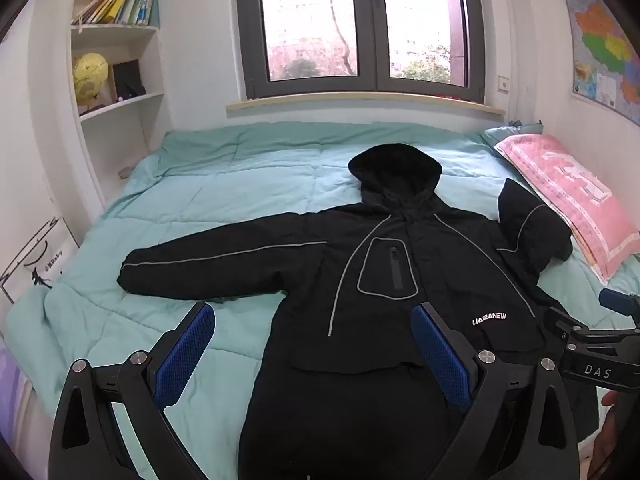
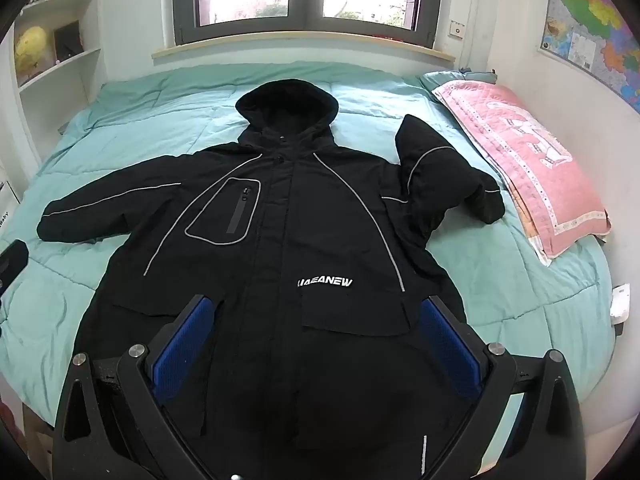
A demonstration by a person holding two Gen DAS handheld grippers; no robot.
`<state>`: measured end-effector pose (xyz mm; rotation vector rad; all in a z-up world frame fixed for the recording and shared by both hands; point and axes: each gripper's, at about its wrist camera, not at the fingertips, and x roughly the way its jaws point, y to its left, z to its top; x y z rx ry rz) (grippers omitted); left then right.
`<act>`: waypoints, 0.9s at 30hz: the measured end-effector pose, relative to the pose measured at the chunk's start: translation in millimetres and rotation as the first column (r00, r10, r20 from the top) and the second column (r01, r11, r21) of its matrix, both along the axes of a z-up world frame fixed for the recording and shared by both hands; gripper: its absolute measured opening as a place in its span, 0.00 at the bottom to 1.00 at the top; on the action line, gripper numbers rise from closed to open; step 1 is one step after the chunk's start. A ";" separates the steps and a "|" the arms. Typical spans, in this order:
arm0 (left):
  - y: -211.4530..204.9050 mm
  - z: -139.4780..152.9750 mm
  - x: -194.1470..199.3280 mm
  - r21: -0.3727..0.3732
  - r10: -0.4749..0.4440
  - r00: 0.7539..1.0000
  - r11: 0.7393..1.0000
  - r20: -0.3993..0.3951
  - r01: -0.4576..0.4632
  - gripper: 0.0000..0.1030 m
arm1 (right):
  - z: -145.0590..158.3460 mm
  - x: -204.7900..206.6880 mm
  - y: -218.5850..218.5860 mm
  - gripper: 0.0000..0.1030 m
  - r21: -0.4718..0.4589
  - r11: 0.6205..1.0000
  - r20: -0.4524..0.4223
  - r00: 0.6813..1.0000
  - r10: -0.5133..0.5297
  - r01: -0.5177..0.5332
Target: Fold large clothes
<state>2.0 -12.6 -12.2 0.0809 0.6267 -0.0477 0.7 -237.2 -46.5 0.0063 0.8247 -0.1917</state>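
On the bed [image 2: 120,112] my black hooded jacket [image 2: 304,216] runs six to twelve; right gripper [image 2: 320,344] over its hem, left gripper [image 1: 312,356] at nine; both fingers wide, empty.

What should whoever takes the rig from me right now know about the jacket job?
Left gripper: jaws wide open, empty, held over the jacket's lower part.
Right gripper: jaws wide open, empty, above the hem area.
Black hooded jacket: lies front up on the teal quilt, hood toward the window. One sleeve lies stretched out flat; the other sleeve is bunched and bent up beside the pink pillow.
Done: jacket laid out; no fold visible.
Left: straighten the bunched sleeve, fold both sleeves in, then fold the body.
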 end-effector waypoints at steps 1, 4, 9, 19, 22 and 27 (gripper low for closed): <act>-0.3 -0.3 0.5 0.002 0.000 1.000 1.000 -0.002 0.000 0.96 | 0.3 0.0 0.5 1.00 -0.001 1.000 0.001 1.000 0.001 -0.001; -2.8 -3.5 -0.4 0.006 -0.005 1.000 1.000 -0.010 0.005 0.96 | 1.2 0.3 1.4 1.00 -0.003 1.000 0.001 1.000 0.000 0.000; -7.8 -4.4 -1.5 0.001 -0.046 0.999 0.999 -0.029 0.046 0.96 | -1.5 1.0 2.6 1.00 0.001 1.000 -0.002 1.000 0.002 -0.002; -12.8 -11.2 -1.0 0.022 -0.042 0.998 0.999 -0.039 0.043 0.96 | -5.9 1.9 2.7 1.00 0.013 1.000 -0.007 1.000 0.006 -0.006; -11.6 -12.4 1.3 0.022 -0.036 0.998 0.999 -0.045 0.037 0.96 | -6.0 2.4 1.9 1.00 0.037 0.999 -0.021 1.000 0.006 -0.005; -11.8 -13.4 3.9 0.024 -0.031 0.998 0.999 -0.047 0.032 0.96 | -7.8 3.4 -0.4 1.00 0.034 0.999 -0.021 1.000 0.009 -0.008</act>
